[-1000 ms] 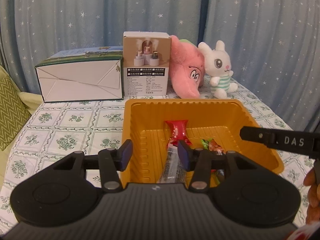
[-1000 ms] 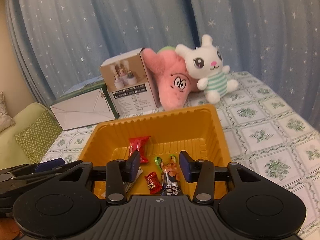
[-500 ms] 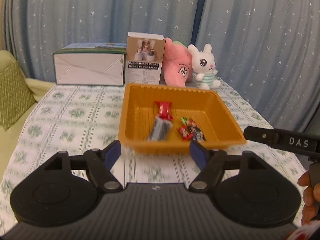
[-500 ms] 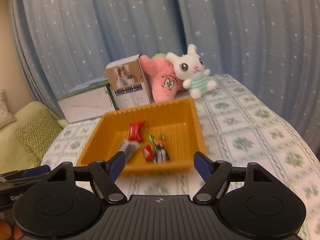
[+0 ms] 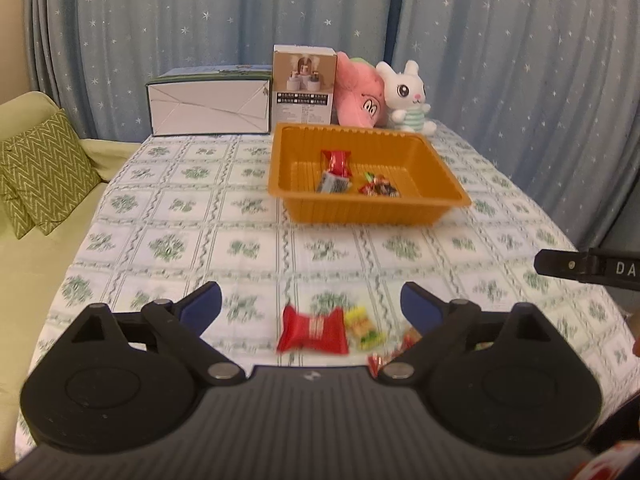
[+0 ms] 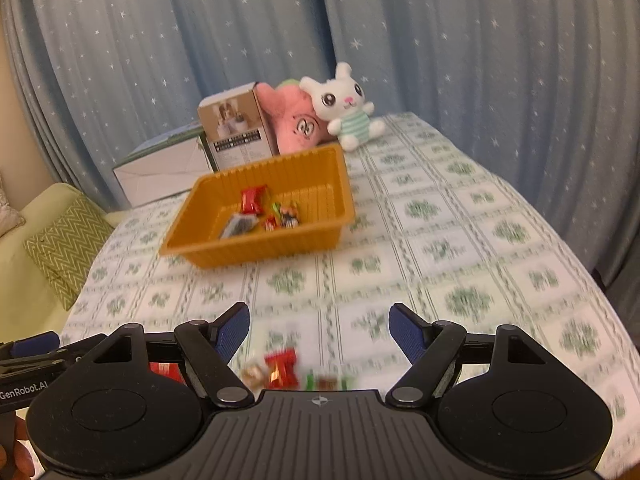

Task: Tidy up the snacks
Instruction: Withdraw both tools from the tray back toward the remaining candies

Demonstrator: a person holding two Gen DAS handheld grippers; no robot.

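An orange tray sits mid-table and holds several wrapped snacks, among them a red packet. Loose snacks lie on the near tablecloth: a red packet, a yellow candy and small red candies. In the right wrist view, blurred candies lie just ahead of the gripper. My left gripper is open and empty, above the loose snacks. My right gripper is open and empty. Its tip shows at the right edge of the left wrist view.
A white box, a tall carton, a pink plush and a white bunny plush stand behind the tray. A green sofa with a zigzag cushion is at the left. Blue starred curtains hang behind.
Both grippers have pulled back from over the tray towards the table's near edge and opened wider. The loose snacks on the near cloth have come into view.
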